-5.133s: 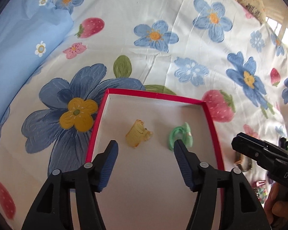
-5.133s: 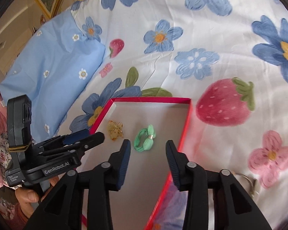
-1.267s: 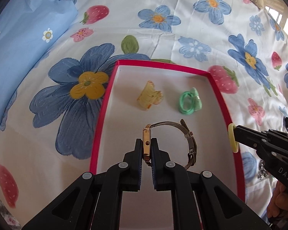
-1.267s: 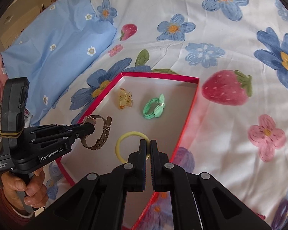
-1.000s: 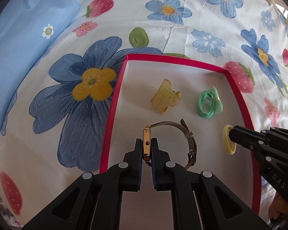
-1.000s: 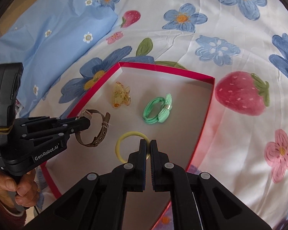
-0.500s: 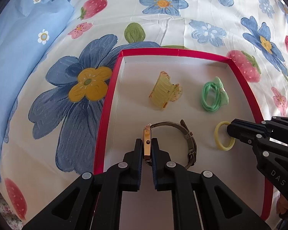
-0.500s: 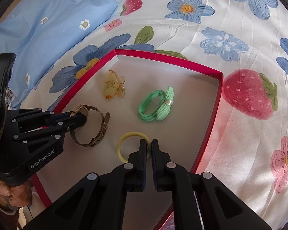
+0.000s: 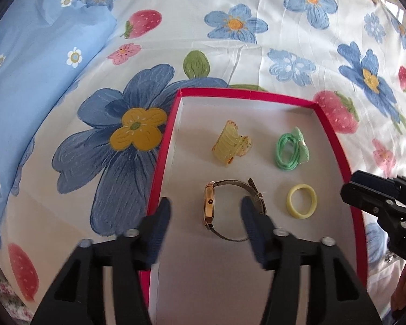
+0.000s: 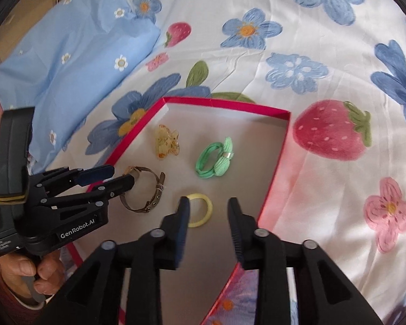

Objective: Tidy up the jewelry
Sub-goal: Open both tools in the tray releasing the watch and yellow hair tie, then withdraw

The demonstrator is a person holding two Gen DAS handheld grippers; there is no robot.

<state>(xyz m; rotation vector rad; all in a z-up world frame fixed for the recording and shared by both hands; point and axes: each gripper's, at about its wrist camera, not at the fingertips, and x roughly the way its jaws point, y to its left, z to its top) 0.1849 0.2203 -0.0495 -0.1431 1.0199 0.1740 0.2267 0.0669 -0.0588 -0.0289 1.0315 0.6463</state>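
Releasing looks like the step in hand: both tools are spread and grip nothing. Left gripper point(image 9: 204, 211), lower centre of its own view, jaws apart on either side of the watch point(image 9: 230, 208), which stands on its edge on the floor of the red box point(image 9: 162, 159), gold case toward the left wall. Right gripper point(image 10: 207, 214), lower centre of its view, jaws apart, with the yellow ring point(image 10: 200, 212) lying flat just beyond its left finger. Judgement: to do this well, back both tools straight out and up, keeping jaws wide so a pad cannot snag the strap or drag the ring. Mid-frame, farther in: amber hair claw point(image 9: 230, 143) and green hair tie point(image 9: 289, 150), side by side, apart. Beyond the box's far wall, floral bedsheet point(image 9: 257, 54); blue pillow point(image 9: 27, 67) at upper left.
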